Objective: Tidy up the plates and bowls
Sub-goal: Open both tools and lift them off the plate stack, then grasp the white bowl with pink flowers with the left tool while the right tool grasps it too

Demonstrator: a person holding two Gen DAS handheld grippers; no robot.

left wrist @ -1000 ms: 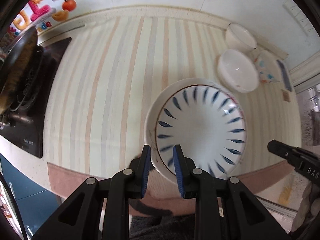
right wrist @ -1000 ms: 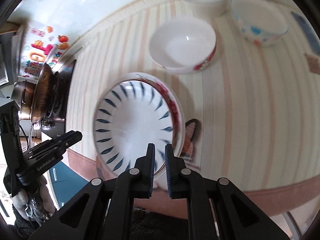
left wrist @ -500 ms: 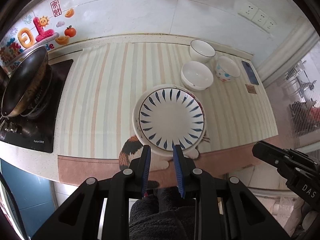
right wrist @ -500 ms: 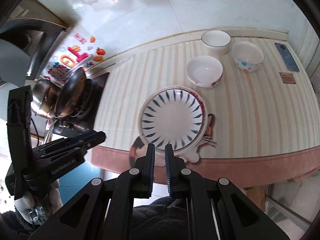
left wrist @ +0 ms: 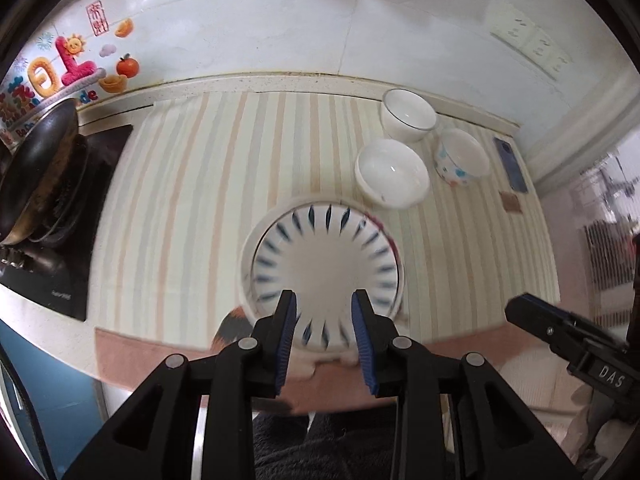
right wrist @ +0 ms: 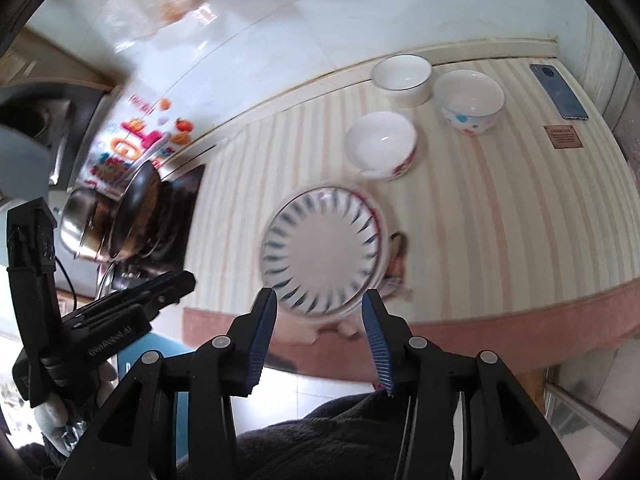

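Left gripper (left wrist: 325,336): jaws standing moderately apart, blue pads bare, nothing between them. It hangs above the near edge of the table (left wrist: 192,200), clear of all crockery.

Right gripper (right wrist: 318,332): jaws spread wide, holding nothing, likewise raised over the near table edge.

Blue-petal plate (left wrist: 325,264): lies flat on the striped mat (left wrist: 168,220) near the front border, stacked on a larger plate (left wrist: 245,264) whose white rim shows around its left side; a red pattern shows on the right rim in the right wrist view. Both views are motion-blurred here, so finer detail cannot be told.

Bowls: three stand upright behind and to the right of the plates. The plain white bowl (left wrist: 391,176) is nearest, just beyond the stack and apart from it. The straight-walled white bowl (left wrist: 409,115) stands at the rear by the wall. The spotted bowl (left wrist: 462,156) stands beside both, further right.

Other items: a phone (right wrist: 558,92) and a small brown tag (right wrist: 563,136) lie at the right end of the mat. A dark wok (left wrist: 38,172) sits on the cooktop (left wrist: 80,240) at left.
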